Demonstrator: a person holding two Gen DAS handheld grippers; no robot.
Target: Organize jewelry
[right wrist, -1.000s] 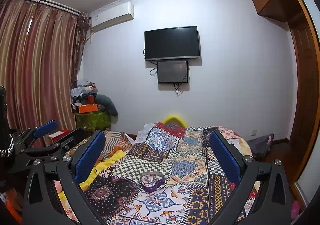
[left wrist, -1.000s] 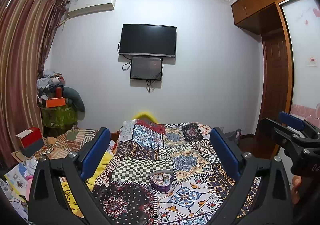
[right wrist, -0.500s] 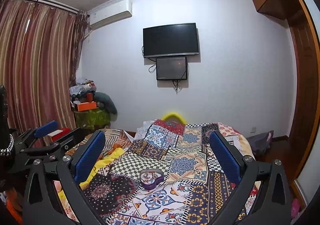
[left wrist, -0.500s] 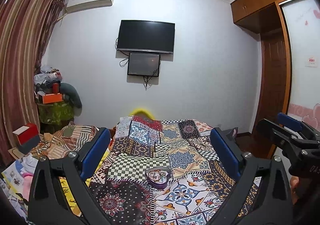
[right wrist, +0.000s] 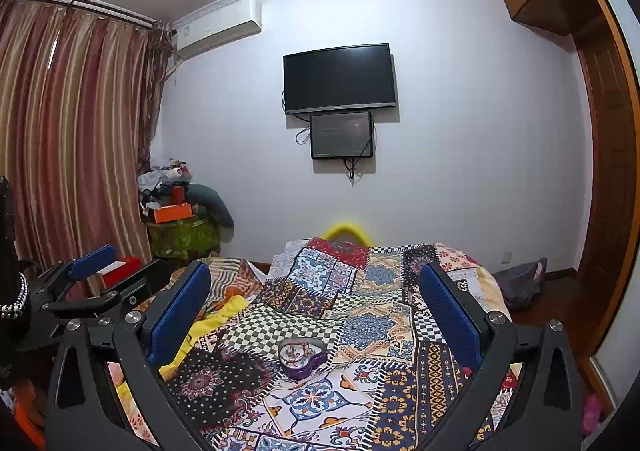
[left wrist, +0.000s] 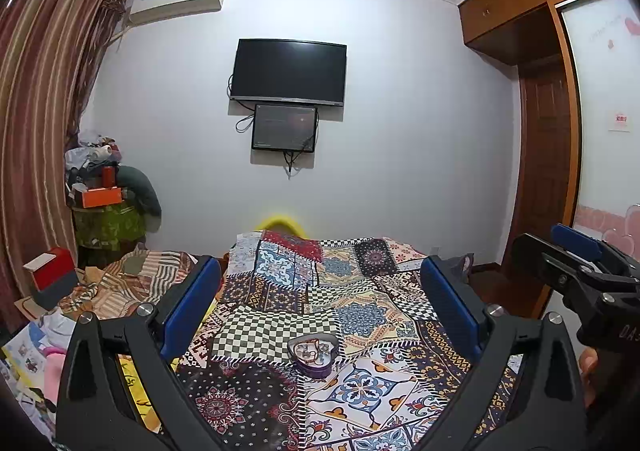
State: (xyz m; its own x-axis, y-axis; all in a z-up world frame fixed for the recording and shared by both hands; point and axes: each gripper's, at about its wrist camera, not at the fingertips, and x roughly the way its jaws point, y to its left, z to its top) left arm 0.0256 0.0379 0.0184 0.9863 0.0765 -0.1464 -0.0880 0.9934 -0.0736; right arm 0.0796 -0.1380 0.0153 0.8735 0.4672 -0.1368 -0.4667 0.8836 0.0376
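Oddly little writing can be read: only the white letters "DA" on the black body of the right claw point(left wrist: 576, 251) as it shows at the right edge of the left wrist view; the rest of the word is cut off.

Both claws are held level above the bed point(left wrist: 360, 391), side by side and apart, pointing toward the far wall; the left claw point(left wrist: 320, 303) has its blue pads point(left wrist: 188, 307) spread wide with nothing between them, and the right claw in its own view stands equally wide and empty; part of a hand point(left wrist: 588, 367) shows behind the right claw's body.

A purple heart-shaped jewelry box point(left wrist: 313, 354) sits open on the patchwork quilt point(left wrist: 352, 311), ahead of both claws and touched by neither (small pieces lie inside, too small to tell apart).

Beyond the bed a dark television point(left wrist: 289, 71) hangs on the wall with a smaller screen point(left wrist: 285, 127) just below it; an air conditioner point(left wrist: 176, 3) sits high near the striped curtain point(left wrist: 36, 111); a cluttered stand with an orange box point(left wrist: 98, 197) fills the corner; a wooden wardrobe point(left wrist: 540, 11) lines the right side.
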